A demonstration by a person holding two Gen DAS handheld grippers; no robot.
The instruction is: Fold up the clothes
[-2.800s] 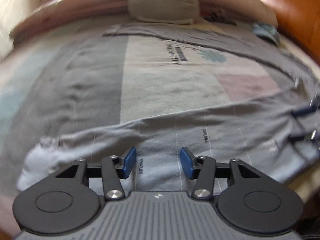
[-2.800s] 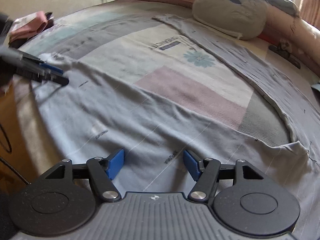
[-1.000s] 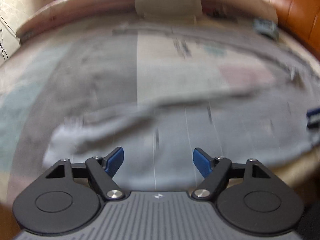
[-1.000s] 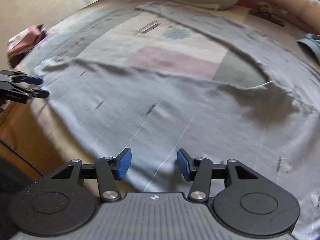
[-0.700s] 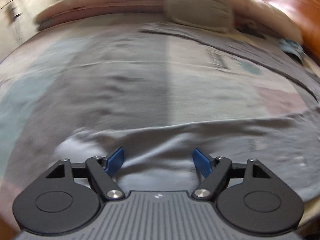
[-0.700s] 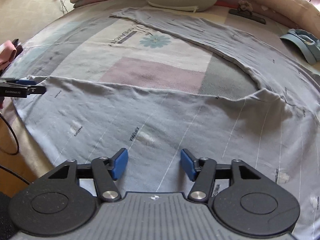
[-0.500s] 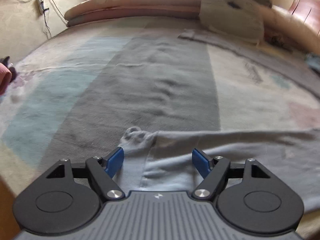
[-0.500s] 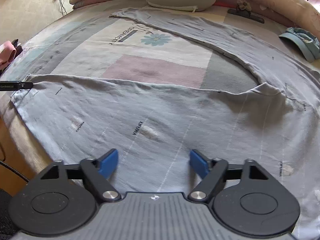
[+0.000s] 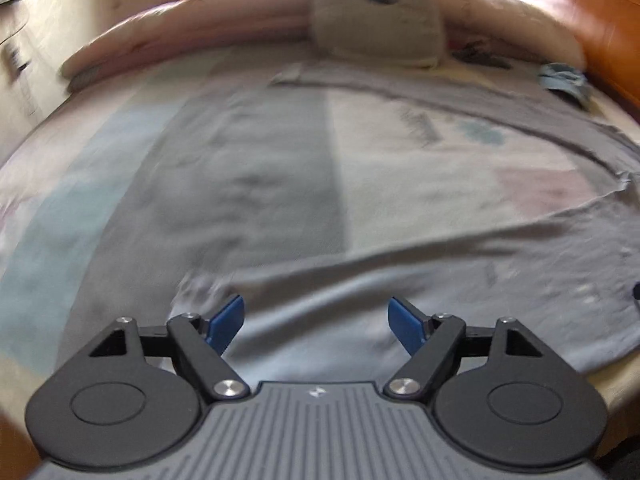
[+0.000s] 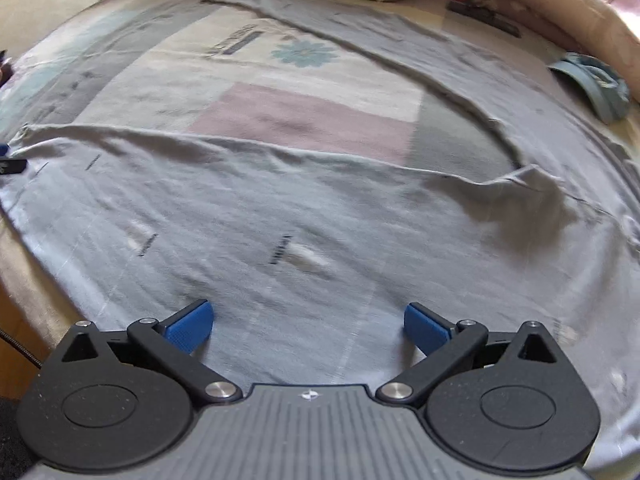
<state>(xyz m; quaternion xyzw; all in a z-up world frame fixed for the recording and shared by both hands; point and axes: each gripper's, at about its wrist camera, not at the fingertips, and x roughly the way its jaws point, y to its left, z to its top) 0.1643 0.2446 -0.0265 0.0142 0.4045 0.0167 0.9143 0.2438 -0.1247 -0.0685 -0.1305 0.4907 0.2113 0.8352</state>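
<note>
A grey-blue garment with thin white lines and small printed marks (image 10: 280, 216) lies spread flat across the near part of the bed; it also shows in the left wrist view (image 9: 460, 272). My left gripper (image 9: 316, 320) is open and empty, just above the garment near its left end. My right gripper (image 10: 306, 324) is open wide and empty over the garment's near edge. The left gripper's tip shows at the far left of the right wrist view (image 10: 10, 164).
The bed has a patchwork cover (image 10: 304, 116) in grey, pink and cream. A second grey cloth (image 10: 400, 40) lies along the far side. A grey plush pillow (image 9: 376, 36) and pink bolsters sit at the head. A blue cap (image 10: 592, 84) lies at right.
Both grippers have let go of the garment and opened wider. The left view swung left to the garment's end and back toward the right; the garment now lies flat.
</note>
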